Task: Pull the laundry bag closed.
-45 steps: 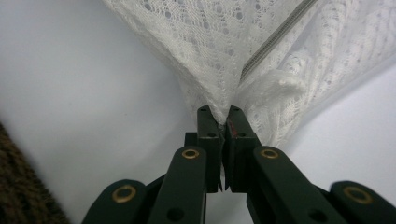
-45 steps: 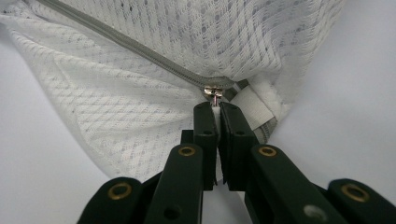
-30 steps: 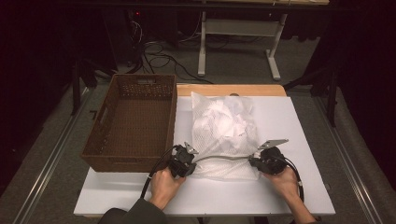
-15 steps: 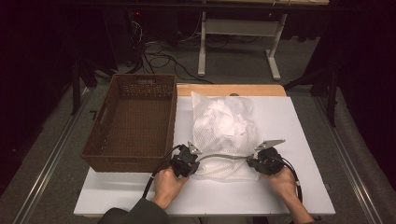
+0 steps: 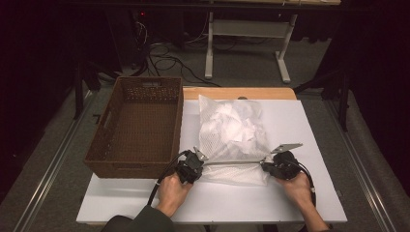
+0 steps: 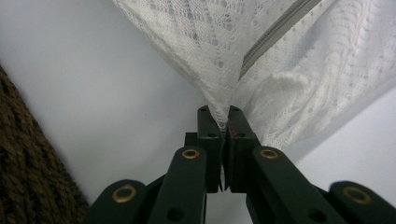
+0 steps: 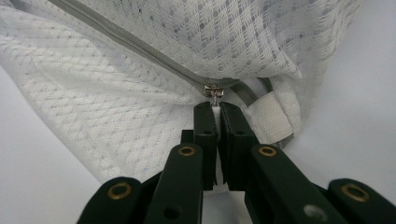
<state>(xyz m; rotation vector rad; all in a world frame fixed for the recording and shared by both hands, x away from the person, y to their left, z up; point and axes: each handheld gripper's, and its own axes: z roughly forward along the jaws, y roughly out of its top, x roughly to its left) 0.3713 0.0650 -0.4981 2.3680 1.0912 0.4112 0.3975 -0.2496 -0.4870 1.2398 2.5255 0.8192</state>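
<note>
A white mesh laundry bag (image 5: 232,128) stuffed with white cloth lies on the white table (image 5: 304,121). Its grey zipper (image 5: 234,162) runs in a straight line along the near edge, between my two grippers. My left gripper (image 5: 200,162) is shut on the bag's left corner; in the left gripper view the mesh (image 6: 205,56) is pinched between the pads of that gripper (image 6: 223,112). At the other end my right gripper (image 5: 265,165) is shut on the zipper pull (image 7: 214,91), with its jaws (image 7: 215,107) closed just below the slider.
A brown wicker basket (image 5: 138,125), with nothing in it, stands to the left of the bag, close to my left hand; its wall (image 6: 23,163) shows in the left gripper view. A wooden strip (image 5: 241,93) borders the table's far edge. Cables and desk legs lie beyond.
The left jaws have closed on the bag's corner. The bag's near edge is now stretched straight between the two grippers. Both hands have hardly moved.
</note>
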